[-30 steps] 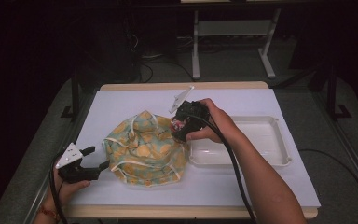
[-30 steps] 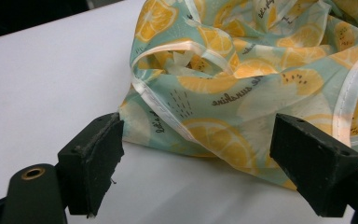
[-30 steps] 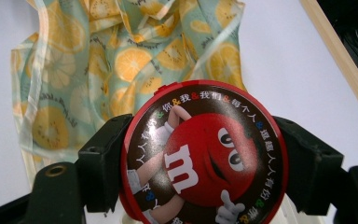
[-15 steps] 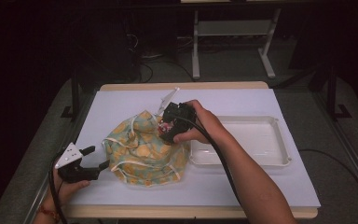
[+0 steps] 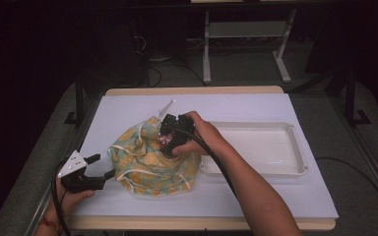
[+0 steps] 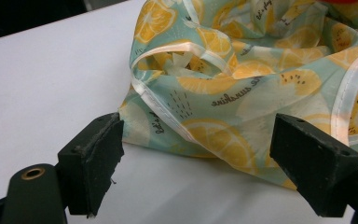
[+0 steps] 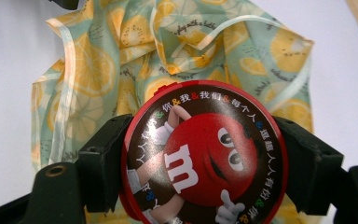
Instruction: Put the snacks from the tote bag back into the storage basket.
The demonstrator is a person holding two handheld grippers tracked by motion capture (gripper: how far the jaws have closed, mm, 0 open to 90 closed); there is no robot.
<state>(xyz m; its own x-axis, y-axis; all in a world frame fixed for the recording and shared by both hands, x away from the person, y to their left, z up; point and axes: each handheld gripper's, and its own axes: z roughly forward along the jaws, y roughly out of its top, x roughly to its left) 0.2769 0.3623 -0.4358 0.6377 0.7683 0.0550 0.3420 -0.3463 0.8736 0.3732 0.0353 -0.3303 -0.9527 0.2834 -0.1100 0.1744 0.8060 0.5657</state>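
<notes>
A crumpled cloth bag [image 5: 152, 160] of thin, slightly glossy fabric lies in a heap on the white sheet [image 5: 256, 196] covering the table, just left of a shallow white plastic tray [image 5: 275, 147] with rounded corners. The fabric is pale mint, printed with yellow lemon and kiwi slices and edged with cream satin ribbon; in the left gripper view, small script on it seems to read "the sunshine", upside down, though the folds break the words. The right gripper [image 7: 205, 158] is clamped on a round, flat tin [image 7: 205, 154] with a red rim and a glossy dark lid, held just above the bag near its upper right. The lid shows a red M&M's character with a white "m", ringed by white Chinese characters and small coloured ampersands. The left gripper [image 6: 200, 163] sits low at the bag's left edge, its blocky matte black jaws spread wide apart, with the hem of the fabric lying between them but not pinched. Behind the bag a thin white pointed thing [image 5: 167, 107] rests on the sheet.
</notes>
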